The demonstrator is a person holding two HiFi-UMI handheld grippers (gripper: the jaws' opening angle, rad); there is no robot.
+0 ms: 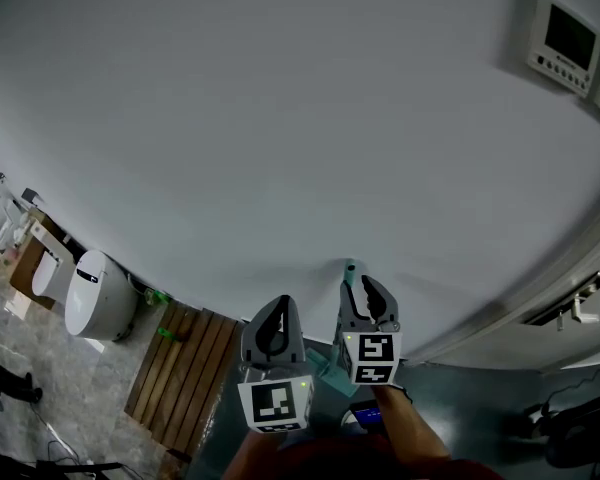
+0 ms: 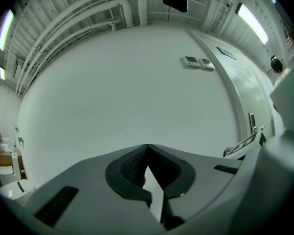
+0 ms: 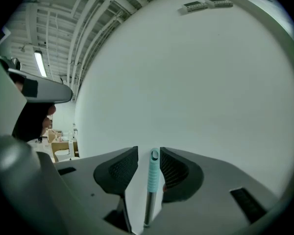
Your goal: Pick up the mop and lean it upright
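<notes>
- The right gripper (image 1: 364, 290) is held out toward a white wall (image 1: 280, 118), with its marker cube facing the head camera.
- In the right gripper view, the jaws of the right gripper (image 3: 148, 151) are seen standing apart, and the mop handle (image 3: 153, 173) is seen upright between them.
- A clear gap is seen between the handle and one pad; the handle stands just beside the other pad, and no squeeze on it can be made out, so the handle is not gripped.
- The top of the handle is covered by a ribbed teal grip with a hole at its tip; a bare metal shaft is seen below it.
- In the head view, the teal tip of the mop handle (image 1: 350, 271) is seen rising just above the right gripper, close to the wall; whether it touches the wall cannot be told.
- The mop's head is not shown in any view.
- The left gripper (image 1: 278, 306) is held beside the right one and pointed at the same wall.
- In the left gripper view, the jaws of the left gripper (image 2: 147, 147) are seen closed together at their tips, with nothing held between them.
- Two small control panels (image 1: 565, 38) are mounted high on the wall.
- A white toilet (image 1: 95, 293) and a slatted wooden board (image 1: 185, 368) are seen at the foot of the wall, off to the left.
</notes>
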